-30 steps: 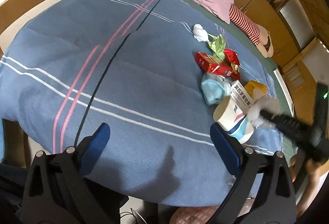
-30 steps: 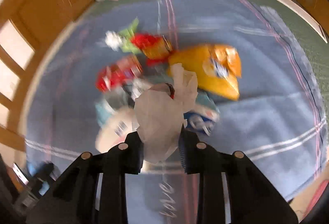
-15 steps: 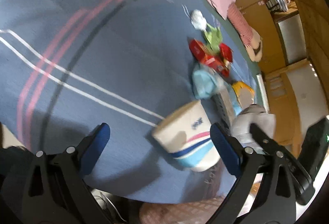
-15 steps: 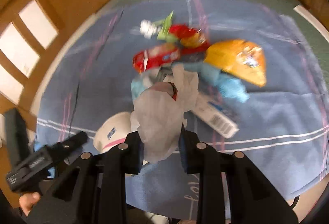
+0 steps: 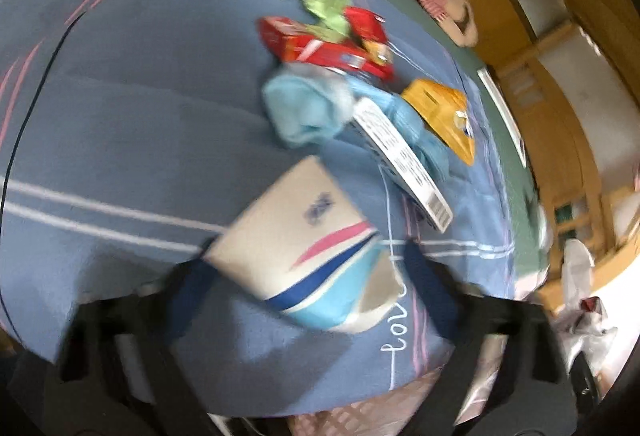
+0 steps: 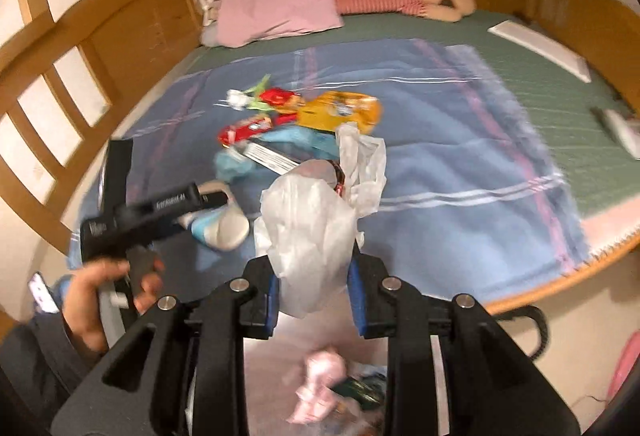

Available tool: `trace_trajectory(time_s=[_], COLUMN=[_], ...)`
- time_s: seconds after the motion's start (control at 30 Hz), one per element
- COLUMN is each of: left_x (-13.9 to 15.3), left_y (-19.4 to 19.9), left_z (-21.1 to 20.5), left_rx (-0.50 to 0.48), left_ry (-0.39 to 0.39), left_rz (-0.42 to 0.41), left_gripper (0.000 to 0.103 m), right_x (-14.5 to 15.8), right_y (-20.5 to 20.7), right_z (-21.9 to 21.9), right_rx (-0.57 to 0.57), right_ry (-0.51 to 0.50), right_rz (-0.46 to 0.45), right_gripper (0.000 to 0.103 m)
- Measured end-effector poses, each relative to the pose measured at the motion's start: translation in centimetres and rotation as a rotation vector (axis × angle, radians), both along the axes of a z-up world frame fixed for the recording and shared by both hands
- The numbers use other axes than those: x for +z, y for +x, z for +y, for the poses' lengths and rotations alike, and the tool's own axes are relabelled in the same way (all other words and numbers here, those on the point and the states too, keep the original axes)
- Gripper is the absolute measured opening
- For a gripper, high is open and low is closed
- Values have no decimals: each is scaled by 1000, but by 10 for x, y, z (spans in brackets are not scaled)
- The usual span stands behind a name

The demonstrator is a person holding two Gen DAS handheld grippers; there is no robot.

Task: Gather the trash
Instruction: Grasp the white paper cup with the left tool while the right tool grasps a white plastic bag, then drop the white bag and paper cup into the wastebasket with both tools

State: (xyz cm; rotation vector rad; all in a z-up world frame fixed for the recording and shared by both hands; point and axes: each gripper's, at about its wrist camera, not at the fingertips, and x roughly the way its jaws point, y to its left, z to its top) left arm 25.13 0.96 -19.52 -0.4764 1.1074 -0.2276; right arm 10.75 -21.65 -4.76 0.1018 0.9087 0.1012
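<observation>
The blue blanket [image 6: 460, 140] is spreading across the bed under me, the pink pillow [image 6: 276, 6] sitting well back. The litter heap is crowding mid-blanket: orange bag [image 5: 444, 112], red packet [image 5: 320, 44], light blue wrapper [image 5: 308, 112]. My left gripper [image 5: 308, 268] is closing its jaws around the tipped paper cup [image 5: 304, 236] near the blanket's edge. My right gripper [image 6: 312, 292] is pinching a crumpled white plastic bag [image 6: 312, 220] tight, blocking my view.
</observation>
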Motion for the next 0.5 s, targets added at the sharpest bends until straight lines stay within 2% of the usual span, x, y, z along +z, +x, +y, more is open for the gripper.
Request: trace_trajectory(time_s=[0.07,0.1,0.17,0.27,0.5], left_x=[3,6,9,15,41], left_y=[-1,-2,-4,-9,-26], left_z=[-9,-11,-13,-8,8], left_rx=[-49,-62,-79,-78,-45], left_ry=[43,38,31,7,4], left_rz=[-41,-70,-100,-131,-265], left_gripper=[55,48,41,32,12], right_x=[0,-1,-5,-8,-4], right_y=[-18,-22,-30,-37,-48], right_z=[-7,-11,-20,-28,-32], right_rx=[-20,-24,-36,-59,-80], right_ry=[-21,-17,10,20,37], right_rz=[-13,-15,-16,-16,-49], right_gripper=[29,29,29,29,29])
